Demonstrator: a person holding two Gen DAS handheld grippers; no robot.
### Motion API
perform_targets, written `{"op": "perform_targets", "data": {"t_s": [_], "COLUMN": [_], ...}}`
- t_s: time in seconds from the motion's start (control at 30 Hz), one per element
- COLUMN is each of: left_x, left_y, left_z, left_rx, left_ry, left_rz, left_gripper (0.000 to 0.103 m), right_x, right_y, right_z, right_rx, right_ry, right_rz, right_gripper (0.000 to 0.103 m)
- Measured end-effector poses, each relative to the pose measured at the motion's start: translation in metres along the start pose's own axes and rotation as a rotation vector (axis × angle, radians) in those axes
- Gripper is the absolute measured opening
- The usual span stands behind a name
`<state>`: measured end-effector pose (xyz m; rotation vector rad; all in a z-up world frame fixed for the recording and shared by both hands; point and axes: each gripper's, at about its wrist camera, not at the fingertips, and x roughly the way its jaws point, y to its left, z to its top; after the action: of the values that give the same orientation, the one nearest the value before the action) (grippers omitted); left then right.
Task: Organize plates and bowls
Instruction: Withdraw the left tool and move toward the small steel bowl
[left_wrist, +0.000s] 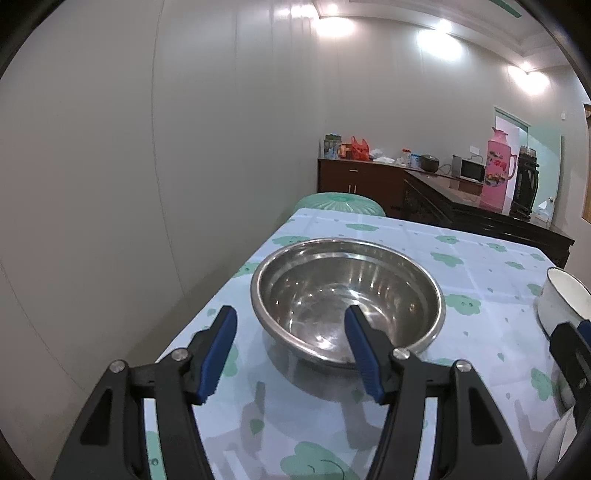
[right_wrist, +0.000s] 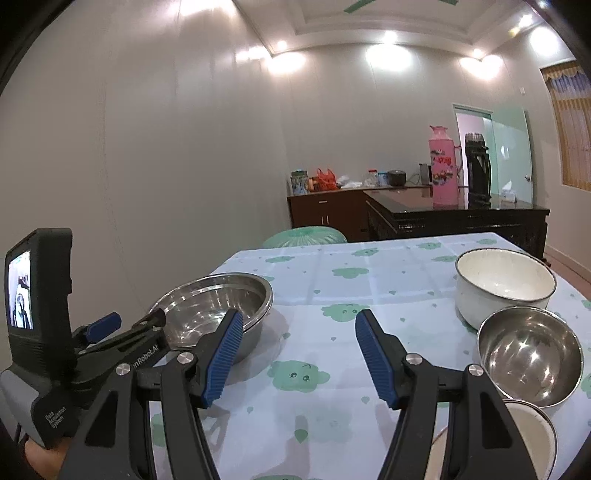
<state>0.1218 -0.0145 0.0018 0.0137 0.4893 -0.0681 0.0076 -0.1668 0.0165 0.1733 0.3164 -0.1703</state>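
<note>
A large steel bowl stands on the table near its left edge; it also shows in the right wrist view. My left gripper is open and empty just before it, with the right finger over the bowl's near rim. My right gripper is open and empty above the tablecloth, right of that bowl. A white enamel bowl and a smaller steel bowl stand to its right. Another white dish lies at the bottom right, partly hidden.
The table wears a light blue cloth with green patterns. A green plastic stool stands beyond the far edge. A dark sideboard with a pink thermos stands behind. The wall runs close along the left.
</note>
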Motion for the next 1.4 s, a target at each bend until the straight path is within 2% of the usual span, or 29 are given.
{"op": "perform_targets", "data": {"t_s": [0.3,0.5,0.87,1.13,1.2,1.3,1.4], "left_x": [-0.005,-0.010,-0.023,-0.033,-0.033,-0.033,-0.035], "left_y": [0.002,0.004,0.003,-0.007,-0.006,-0.003,-0.007], "left_z": [-0.009,-0.016,-0.022,-0.026,-0.027,-0.030,-0.032], "left_rx": [-0.018,-0.033,-0.034,0.011,0.000,-0.047,-0.045], "left_ry": [0.012,0.022,-0.004,-0.025,-0.016,0.020,0.035], "left_rz": [0.001,0.011,0.039,0.057,0.040,-0.038,-0.066], "left_gripper": [0.062,0.065,0.069,0.071,0.072,0.072,0.072], "right_x": [-0.006,-0.012,-0.023,-0.039,-0.042,-0.046,-0.054], "right_y": [0.008,0.012,0.016,0.017,0.015,0.010,0.004], "right_z": [-0.007,-0.011,-0.018,-0.020,-0.020,-0.020,-0.020], "right_rx": [-0.054,-0.081,-0.133,-0.150,-0.148,-0.140,-0.135], "right_ry": [-0.014,-0.035,-0.035,-0.029,-0.031,-0.029,-0.033], "right_rz": [0.017,0.016,0.043,0.090,0.091,0.093,0.095], "right_gripper": [0.066,0.066,0.066,0.066,0.066,0.066,0.066]}}
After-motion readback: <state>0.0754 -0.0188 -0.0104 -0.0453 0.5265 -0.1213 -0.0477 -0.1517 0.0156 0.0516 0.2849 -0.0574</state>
